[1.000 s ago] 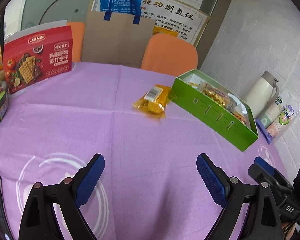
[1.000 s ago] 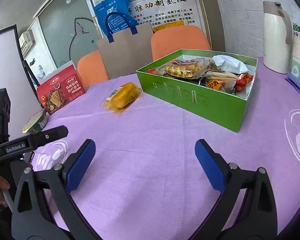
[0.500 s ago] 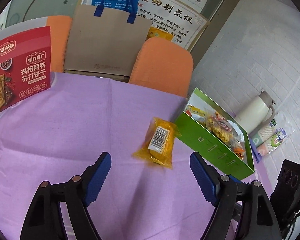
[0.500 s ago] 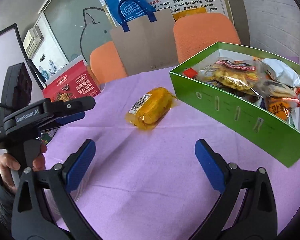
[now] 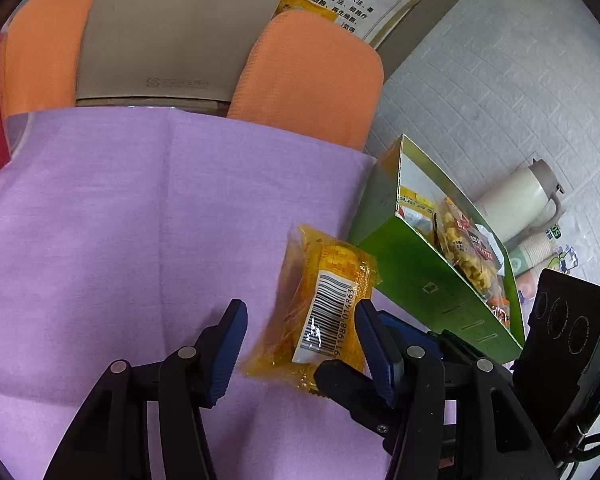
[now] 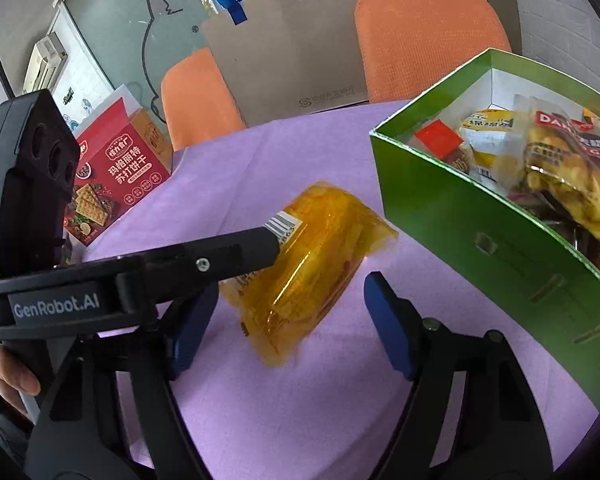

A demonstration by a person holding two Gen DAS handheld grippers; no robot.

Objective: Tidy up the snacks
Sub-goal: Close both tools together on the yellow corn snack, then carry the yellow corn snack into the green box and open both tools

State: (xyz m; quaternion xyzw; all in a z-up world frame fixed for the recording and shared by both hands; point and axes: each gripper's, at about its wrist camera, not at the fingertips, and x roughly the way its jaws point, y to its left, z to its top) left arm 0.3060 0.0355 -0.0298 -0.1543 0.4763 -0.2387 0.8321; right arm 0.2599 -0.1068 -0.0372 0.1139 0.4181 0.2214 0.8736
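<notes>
On left gripper (image 6: 236, 248): "GenRobot.AI"; yellow snack packet (image 5: 324, 304) barcode reads 911988-014863.

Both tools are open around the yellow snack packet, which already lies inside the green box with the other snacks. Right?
Not quite. The yellow packet is not inside the green box; the right wrist view shows it lying on the purple cloth beside the box. The rest holds: left tool and right tool are open around it.
</notes>
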